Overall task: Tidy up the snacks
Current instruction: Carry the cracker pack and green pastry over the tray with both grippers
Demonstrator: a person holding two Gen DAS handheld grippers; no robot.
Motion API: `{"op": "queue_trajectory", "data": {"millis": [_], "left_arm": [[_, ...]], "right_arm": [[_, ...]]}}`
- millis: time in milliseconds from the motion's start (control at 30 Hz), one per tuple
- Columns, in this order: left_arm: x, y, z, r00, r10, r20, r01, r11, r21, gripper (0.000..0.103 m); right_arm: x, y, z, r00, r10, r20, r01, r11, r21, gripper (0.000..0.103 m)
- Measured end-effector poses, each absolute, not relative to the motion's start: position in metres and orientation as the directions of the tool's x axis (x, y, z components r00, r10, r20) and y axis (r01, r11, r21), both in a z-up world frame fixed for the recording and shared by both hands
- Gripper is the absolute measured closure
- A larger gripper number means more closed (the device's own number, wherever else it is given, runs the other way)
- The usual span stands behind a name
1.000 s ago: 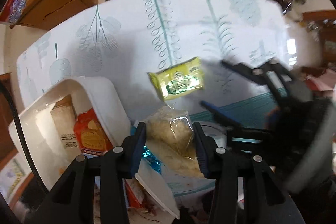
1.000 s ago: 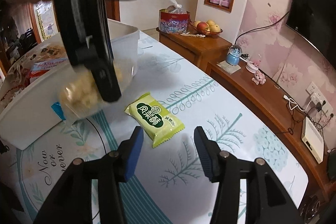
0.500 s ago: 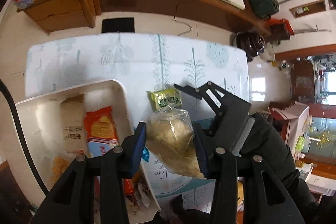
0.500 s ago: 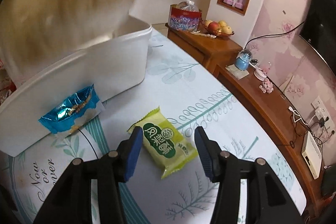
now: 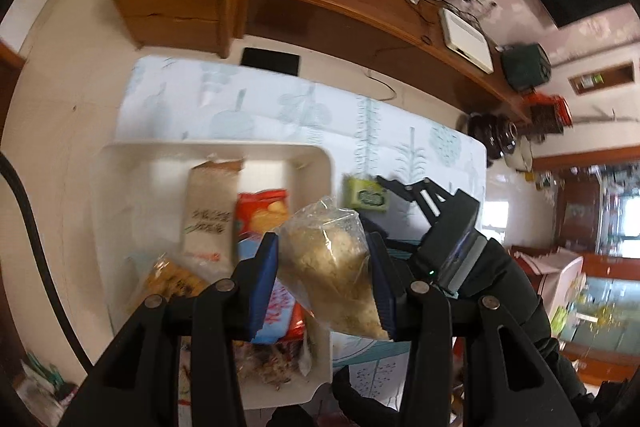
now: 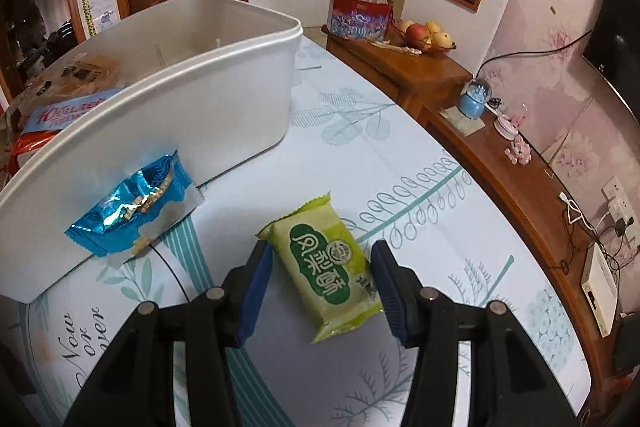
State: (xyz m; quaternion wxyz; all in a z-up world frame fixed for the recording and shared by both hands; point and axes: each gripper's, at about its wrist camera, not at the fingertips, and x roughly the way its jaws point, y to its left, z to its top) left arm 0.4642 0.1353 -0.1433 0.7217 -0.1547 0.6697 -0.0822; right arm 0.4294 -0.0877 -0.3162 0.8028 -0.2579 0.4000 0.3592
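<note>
Fingers point(image 5: 266, 275) of the left gripper point(image 5: 324, 279) clamp a clear plastic bag of pale crumbly snack point(image 5: 334, 267), pointing steeply down above the white plastic bin point(image 5: 120, 163); right gripper point(image 6: 322, 287) fingers straddle, untouching, the green wrapped pastry point(image 6: 326, 267) lying diagonally on the worktop point(image 6: 400, 155).

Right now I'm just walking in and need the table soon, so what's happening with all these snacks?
A person is sorting snacks into a white plastic bin with a handheld gripper in each hand. The left gripper holds a clear bag of pale crumbly snack above the bin, which already contains several packets. The right gripper is open, its fingers either side of a green wrapped pastry lying on the tablecloth, not gripping it. A blue foil packet leans against the bin's outer wall.
</note>
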Motion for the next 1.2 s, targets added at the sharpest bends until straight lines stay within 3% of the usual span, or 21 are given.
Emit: {"op": "queue_trajectory", "data": {"millis": [300, 600, 1200], "left_arm": [[0.429, 0.175, -0.149, 0.085, -0.31, -0.947, -0.183, 0.929, -0.321, 0.06], [0.398, 0.189, -0.159, 0.07, -0.3, -0.951, -0.196, 0.931, -0.308, 0.06], [0.336, 0.207, -0.18, 0.069, -0.361, -0.93, -0.104, 0.925, -0.366, 0.06]], "right_arm": [[0.434, -0.082, -0.318, 0.436, 0.309, -0.845, -0.722, 0.68, -0.123, 0.056], [0.43, -0.082, -0.315, 0.42, 0.276, -0.864, -0.585, 0.811, -0.026, 0.058], [0.319, -0.06, -0.266, 0.435, 0.272, -0.858, -0.392, 0.915, 0.091, 0.058]]}}
